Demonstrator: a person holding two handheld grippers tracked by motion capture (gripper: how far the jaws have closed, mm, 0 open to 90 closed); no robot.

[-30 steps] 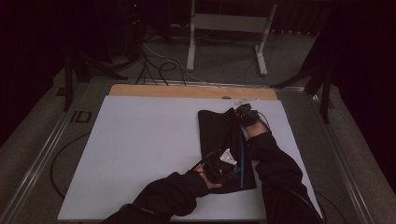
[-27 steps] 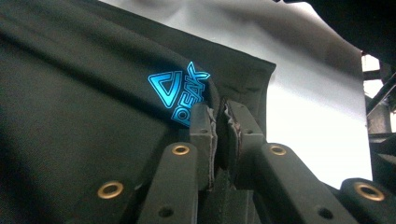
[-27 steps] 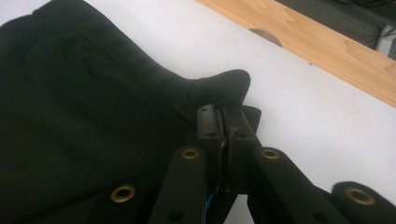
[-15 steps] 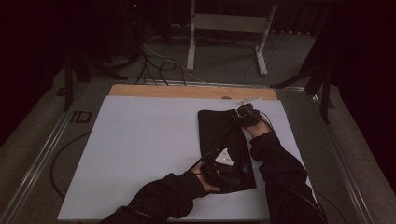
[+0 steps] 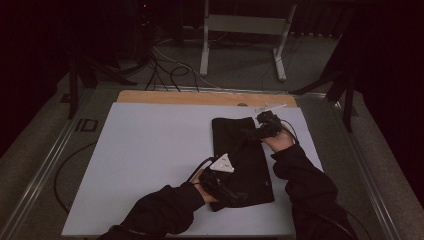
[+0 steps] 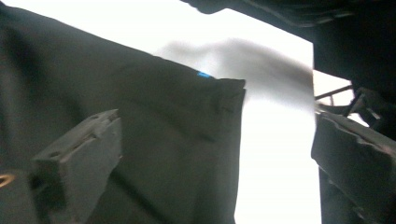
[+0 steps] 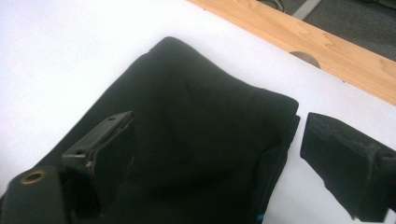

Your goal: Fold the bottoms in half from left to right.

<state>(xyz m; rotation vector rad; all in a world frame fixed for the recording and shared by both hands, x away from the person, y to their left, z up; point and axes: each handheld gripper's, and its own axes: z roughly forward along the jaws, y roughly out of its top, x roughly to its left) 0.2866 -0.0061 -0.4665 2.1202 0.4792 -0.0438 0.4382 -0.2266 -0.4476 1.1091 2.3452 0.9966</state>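
I am holding my left gripper over the near end of the folded black cloth. Its 2 jaws have just been opening and are standing wide apart, gripping nothing. My right gripper is hovering at the far right corner, likewise just opened, jaws apart above the fabric. The cloth is lying flat on the white table, toward its right side.

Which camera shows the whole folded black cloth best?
The high view: the black cloth lies whole on the white table. The right gripper view shows its rounded far end; the left gripper view, a blurred corner.
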